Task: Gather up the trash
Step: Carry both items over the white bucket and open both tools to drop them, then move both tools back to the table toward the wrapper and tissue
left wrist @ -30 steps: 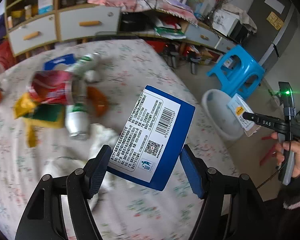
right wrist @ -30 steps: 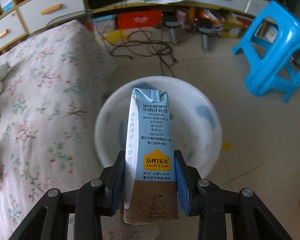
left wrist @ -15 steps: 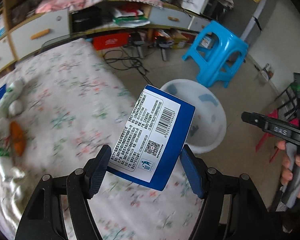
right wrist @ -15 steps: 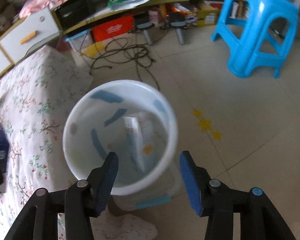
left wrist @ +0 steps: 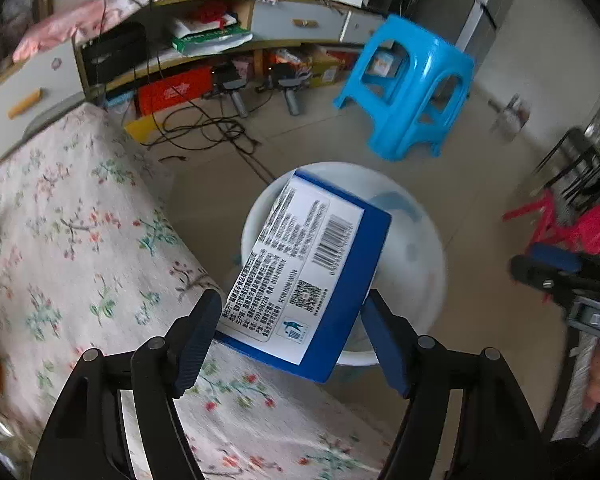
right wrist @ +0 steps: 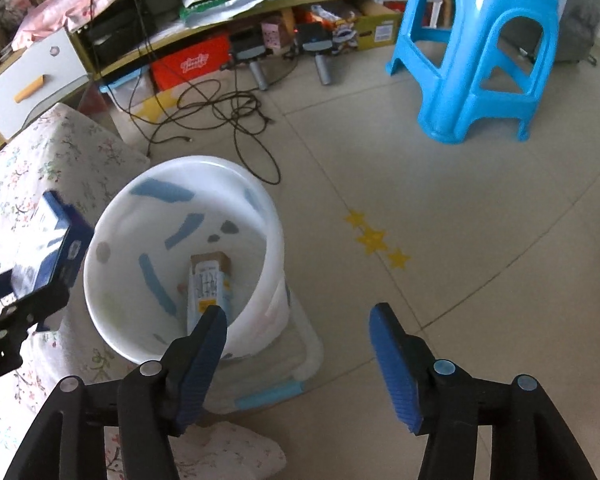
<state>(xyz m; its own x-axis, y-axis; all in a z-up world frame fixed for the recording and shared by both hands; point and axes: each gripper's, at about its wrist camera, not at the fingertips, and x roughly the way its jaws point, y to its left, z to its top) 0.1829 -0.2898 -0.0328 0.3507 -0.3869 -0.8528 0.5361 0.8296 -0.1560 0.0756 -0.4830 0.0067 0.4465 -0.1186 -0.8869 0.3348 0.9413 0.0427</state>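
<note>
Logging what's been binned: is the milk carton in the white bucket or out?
In: the milk carton lies at the bottom of the white bucket.

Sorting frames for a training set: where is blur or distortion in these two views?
Left wrist: blue box label sharp, floral bedcover and right gripper smeared, fisheye bends the room. Right wrist: white bucket rim slightly soft, milk carton inside legible.

A glossy printed cardboard box (left wrist: 308, 276) is clamped between matt, ribbed blue pads (left wrist: 198, 330) on the left gripper (left wrist: 290, 334), whose arms are smooth black plastic. The white bucket (right wrist: 260, 216) is seen as smooth, slightly shiny plastic, with a paper carton (right wrist: 208, 288) inside. Floral cloth (left wrist: 80, 220) looks soft and matt. Glossy moulded plastic forms the blue stool (right wrist: 480, 48).
</note>
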